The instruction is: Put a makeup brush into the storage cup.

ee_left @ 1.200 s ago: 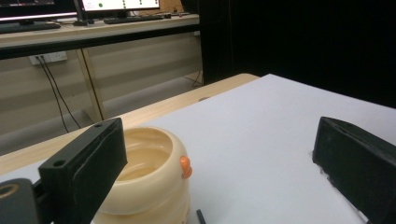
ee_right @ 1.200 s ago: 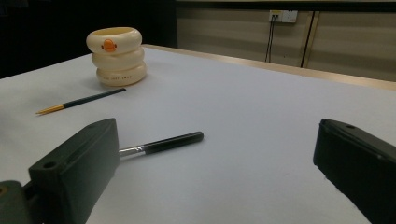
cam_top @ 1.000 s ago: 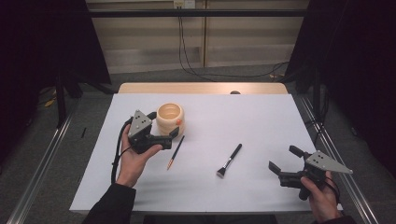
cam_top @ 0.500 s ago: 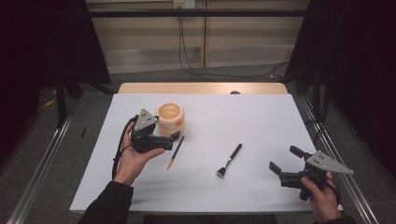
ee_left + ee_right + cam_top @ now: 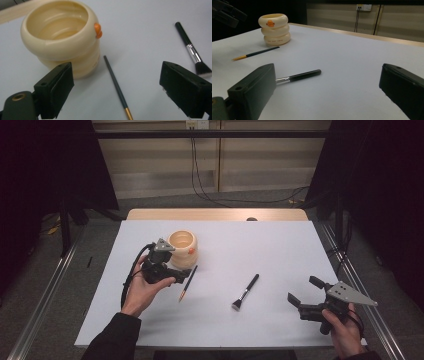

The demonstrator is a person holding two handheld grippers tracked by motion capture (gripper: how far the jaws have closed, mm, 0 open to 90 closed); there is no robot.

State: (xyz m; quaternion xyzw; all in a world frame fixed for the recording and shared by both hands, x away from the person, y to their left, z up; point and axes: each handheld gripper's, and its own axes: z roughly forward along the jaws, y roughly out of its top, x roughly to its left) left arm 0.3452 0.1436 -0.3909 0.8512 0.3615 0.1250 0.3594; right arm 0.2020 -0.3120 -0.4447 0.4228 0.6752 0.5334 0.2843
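Both jaws apart – left gripper (image 5: pixel 176 268) by cup (image 5: pixel 182 248), prob. over thin brush (image 5: pixel 188 282)

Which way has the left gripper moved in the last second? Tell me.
Yes, slightly: the left gripper has edged toward the far edge and a little right, closing on the cream holder and thin pencil-like brush.

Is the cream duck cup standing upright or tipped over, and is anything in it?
Upright and empty: the cream duck cup sits on its base, mouth up, and the left gripper view shows a bare inside.
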